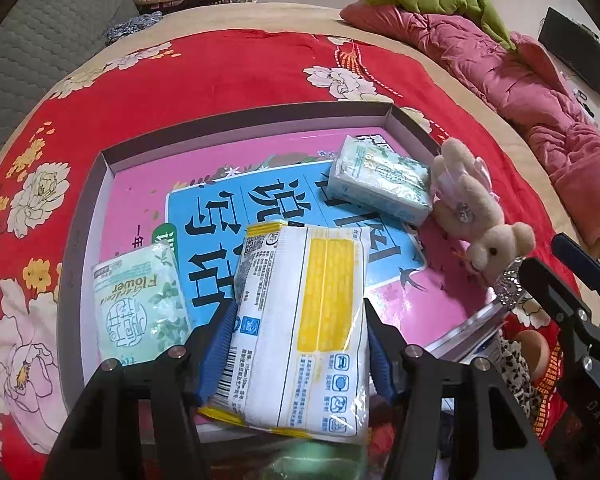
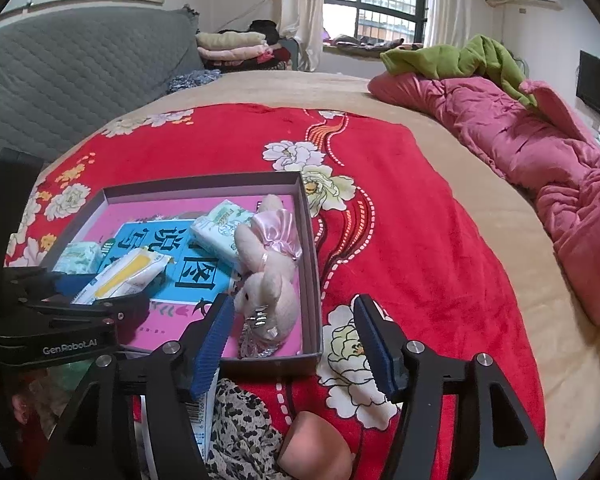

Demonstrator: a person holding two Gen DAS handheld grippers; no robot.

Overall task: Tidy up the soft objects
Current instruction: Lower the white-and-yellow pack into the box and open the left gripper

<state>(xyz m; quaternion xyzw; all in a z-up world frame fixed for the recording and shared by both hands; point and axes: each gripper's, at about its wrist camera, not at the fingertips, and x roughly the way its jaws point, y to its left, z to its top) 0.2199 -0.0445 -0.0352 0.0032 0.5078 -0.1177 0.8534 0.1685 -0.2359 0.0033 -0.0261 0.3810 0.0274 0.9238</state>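
My left gripper is shut on a white and yellow tissue pack, its blue pads pressing both long sides, above the near part of a shallow grey-walled box. A green tissue pack lies inside the box at the left. Another pale pack lies at the back right. A cream plush bunny with a pink bow lies along the box's right wall. My right gripper stands open over the box's near right corner, nothing between its fingers, the bunny just beyond its left finger.
The box sits on a red flowered blanket on a bed. A pink quilt and green cloth lie along the right. Leopard-print fabric and a round peach-coloured thing lie near me. Folded clothes are stacked far back.
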